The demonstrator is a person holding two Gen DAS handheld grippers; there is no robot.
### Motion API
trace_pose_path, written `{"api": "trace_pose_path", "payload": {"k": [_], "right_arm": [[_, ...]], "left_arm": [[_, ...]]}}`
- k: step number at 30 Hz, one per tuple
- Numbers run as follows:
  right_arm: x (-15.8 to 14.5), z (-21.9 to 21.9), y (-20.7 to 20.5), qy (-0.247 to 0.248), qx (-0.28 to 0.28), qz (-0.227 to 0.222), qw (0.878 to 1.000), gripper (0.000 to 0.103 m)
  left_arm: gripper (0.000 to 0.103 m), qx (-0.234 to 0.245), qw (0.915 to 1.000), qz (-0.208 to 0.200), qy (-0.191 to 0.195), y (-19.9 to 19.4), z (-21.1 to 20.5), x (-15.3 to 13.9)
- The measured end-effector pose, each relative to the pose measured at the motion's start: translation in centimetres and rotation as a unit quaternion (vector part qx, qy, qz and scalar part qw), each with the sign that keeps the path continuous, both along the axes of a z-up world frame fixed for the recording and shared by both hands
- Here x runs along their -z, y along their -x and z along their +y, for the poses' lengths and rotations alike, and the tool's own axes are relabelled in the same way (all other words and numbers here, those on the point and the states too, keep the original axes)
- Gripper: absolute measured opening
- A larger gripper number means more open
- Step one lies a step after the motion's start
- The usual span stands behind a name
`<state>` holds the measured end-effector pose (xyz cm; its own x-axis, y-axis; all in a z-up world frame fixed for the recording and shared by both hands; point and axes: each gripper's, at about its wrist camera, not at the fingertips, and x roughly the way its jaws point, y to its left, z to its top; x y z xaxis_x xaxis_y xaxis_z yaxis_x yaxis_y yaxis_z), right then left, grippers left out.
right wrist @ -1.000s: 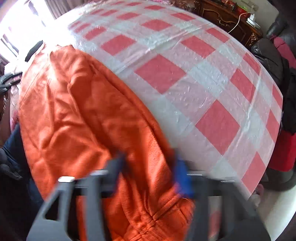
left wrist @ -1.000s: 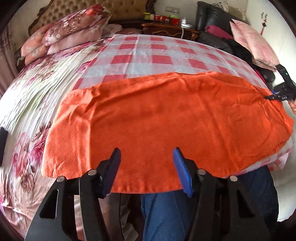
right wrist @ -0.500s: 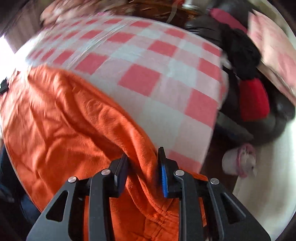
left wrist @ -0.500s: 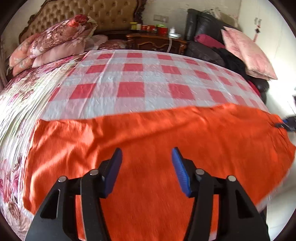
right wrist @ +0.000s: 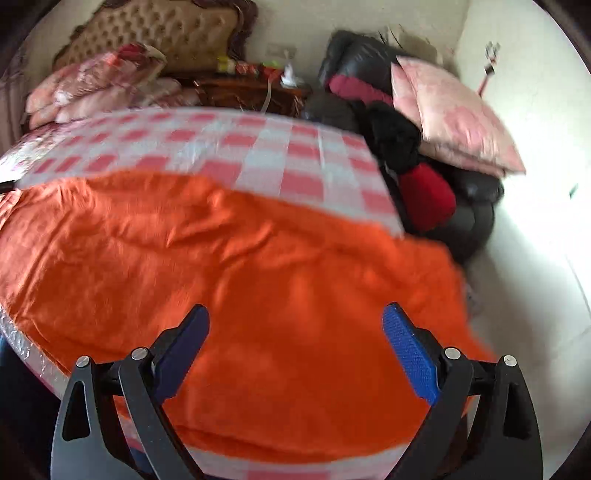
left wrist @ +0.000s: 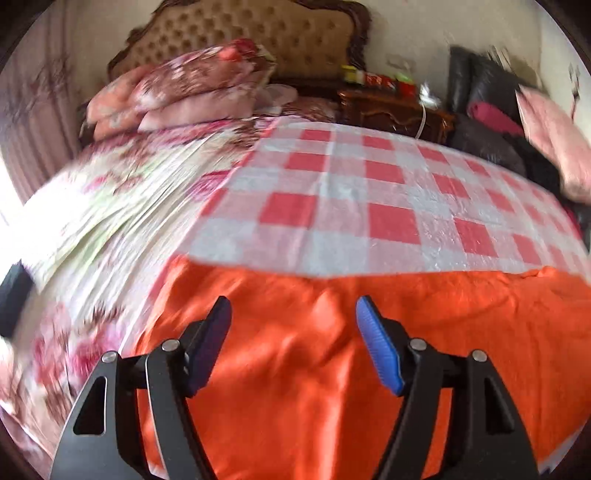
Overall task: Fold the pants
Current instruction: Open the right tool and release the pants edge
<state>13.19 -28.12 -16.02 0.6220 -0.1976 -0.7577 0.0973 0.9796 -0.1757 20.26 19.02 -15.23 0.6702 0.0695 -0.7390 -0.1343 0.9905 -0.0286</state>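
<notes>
A bed with a tufted headboard (left wrist: 255,33) is filling the room, its near half covered by a red-and-white checked plastic sheet (left wrist: 369,199) that is crinkling and shining over the floral quilt (left wrist: 110,206). The orange pants (right wrist: 240,280) are lying flat along the near edge of the bed, their long axis running left to right across both views, one end drooping past the right corner. Half a second ago the right gripper (right wrist: 295,332) was pinching a ridge of this cloth; now its jaws are standing wide apart with nothing between them, hovering above the fabric. The left gripper (left wrist: 293,325) is staying spread open over the pants, and its view is swinging leftward, blurring. The cloth is looking soft and fleecy, softly creased, against the slick sheet
</notes>
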Motion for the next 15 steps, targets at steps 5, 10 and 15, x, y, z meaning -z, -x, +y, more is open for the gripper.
{"api": "trace_pose_path", "payload": {"k": [5, 10, 15], "right_arm": [[2.7, 2.4, -0.6, 0.018, 0.011, 0.051, 0.998, 0.092], [-3.7, 9.2, -1.8, 0.027, -0.075, -0.02, 0.997, 0.093], [-8.1, 21.7, -6.7, -0.041, -0.27, -0.018, 0.962, 0.085]], "left_arm": [[0.054, -0.022, 0.9997, 0.004, 0.001, 5.8, 6.5, 0.8], [0.045, -0.035, 0.9983, -0.008, 0.046, 10.8, 10.3, 2.0], [0.023, -0.044, 0.9964, -0.023, 0.068, 12.7, 10.9, 3.8]]}}
